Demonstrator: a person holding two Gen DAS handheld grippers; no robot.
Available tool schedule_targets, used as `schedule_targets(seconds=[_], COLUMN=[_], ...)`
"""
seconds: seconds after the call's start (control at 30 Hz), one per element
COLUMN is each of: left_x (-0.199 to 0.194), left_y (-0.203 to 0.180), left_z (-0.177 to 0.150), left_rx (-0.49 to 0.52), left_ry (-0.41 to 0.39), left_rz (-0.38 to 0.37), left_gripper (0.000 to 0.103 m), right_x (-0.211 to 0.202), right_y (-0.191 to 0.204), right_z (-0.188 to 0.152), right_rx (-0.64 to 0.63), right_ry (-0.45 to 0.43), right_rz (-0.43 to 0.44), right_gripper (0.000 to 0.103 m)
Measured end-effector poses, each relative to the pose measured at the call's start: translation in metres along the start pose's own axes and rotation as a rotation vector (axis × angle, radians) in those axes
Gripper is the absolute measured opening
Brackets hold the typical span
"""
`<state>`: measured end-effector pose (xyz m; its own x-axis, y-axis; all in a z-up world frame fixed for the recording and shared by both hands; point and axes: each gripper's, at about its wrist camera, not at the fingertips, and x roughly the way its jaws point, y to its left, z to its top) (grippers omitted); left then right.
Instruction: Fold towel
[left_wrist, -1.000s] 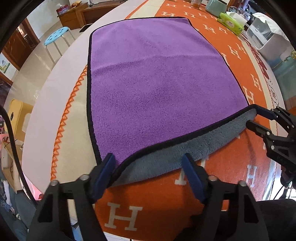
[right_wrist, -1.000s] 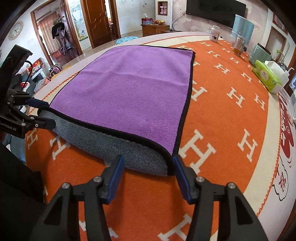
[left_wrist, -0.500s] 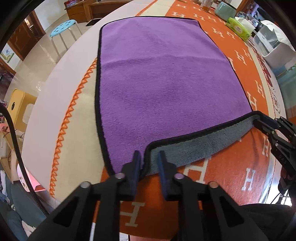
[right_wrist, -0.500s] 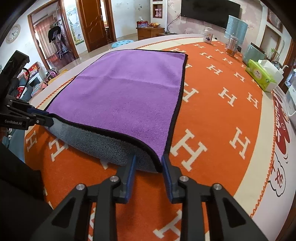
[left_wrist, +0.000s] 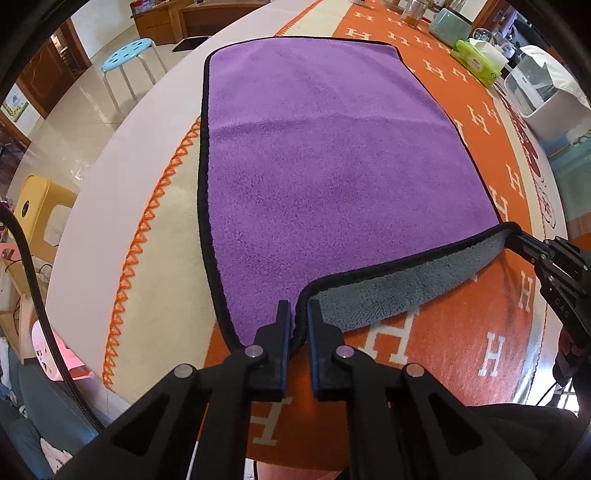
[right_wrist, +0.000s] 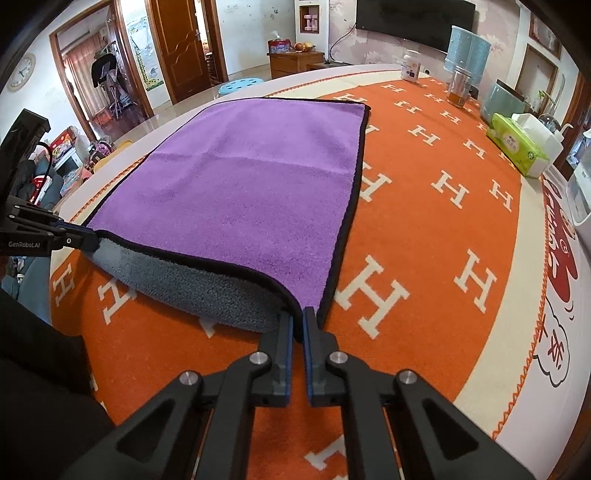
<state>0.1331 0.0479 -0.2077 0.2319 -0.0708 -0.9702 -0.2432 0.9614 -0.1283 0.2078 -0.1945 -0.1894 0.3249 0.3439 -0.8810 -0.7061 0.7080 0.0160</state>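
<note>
Change noted: one second ago both claws stood wide apart around the near corners of the towel (left_wrist: 332, 158); half a second ago they were narrowing; now each is clamped on its corner. The left claw (left_wrist: 295, 314) pinches the near-left corner, with the black hem running between its fingers. The right claw (right_wrist: 298, 321) pinches the near-right corner in the same way. The near edge is raised off the desk (right_wrist: 424, 229), so the grey underside shows beneath the hem between the two claws.

Meaning for the task: in my judgement the grasp is complete and the first fold can begin, by carrying the near edge forward, away from both claws, toward the far edge. No fold has been made yet.

Location: the towel lies purple face up, stretching ahead of both claws on the orange patterned cloth, flat except for the lifted near edge.

Count: one towel, two claws, one desk. Far beyond the right claw, one green tissue pack (right_wrist: 517, 147), one white bottle (right_wrist: 410, 68), one glass jar (right_wrist: 458, 88). Off the desk beyond the left claw, one blue stool (left_wrist: 129, 55).
</note>
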Motion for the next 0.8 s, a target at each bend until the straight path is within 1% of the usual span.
schedule_targets(seconds=[0.17, 0.23, 0.37, 0.47, 0.63, 0.8], left_x=[-0.007, -0.009, -0.020, -0.030, -0.054, -0.082], left_y=[0.003, 0.003, 0.003, 0.002, 0.004, 0.005], left_z=[0.003, 0.007, 0.015, 0.024, 0.041, 0.065], left_rx=[0.012, 0.025, 0.053, 0.072, 0.102, 0.148], left_ry=[-0.014, -0.011, -0.029, -0.044, -0.090, -0.164], left_rz=[0.008, 0.029, 0.035, 0.044, 0.059, 0.071], left_gripper=[0.005, 0.005, 0.005, 0.005, 0.005, 0.005], right_x=[-0.004, -0.006, -0.012, -0.020, -0.037, -0.049], right_y=[0.000, 0.000, 0.001, 0.002, 0.001, -0.001], right_z=[0.002, 0.003, 0.009, 0.020, 0.045, 0.070], right_rx=[0.005, 0.015, 0.010, 0.002, 0.019, 0.014], right_ry=[-0.007, -0.006, -0.008, -0.019, -0.081, -0.133], right_rz=[-0.014, -0.017, -0.029, -0.048, -0.062, -0.089], right_gripper=[0.004, 0.004, 0.004, 0.004, 0.004, 0.004])
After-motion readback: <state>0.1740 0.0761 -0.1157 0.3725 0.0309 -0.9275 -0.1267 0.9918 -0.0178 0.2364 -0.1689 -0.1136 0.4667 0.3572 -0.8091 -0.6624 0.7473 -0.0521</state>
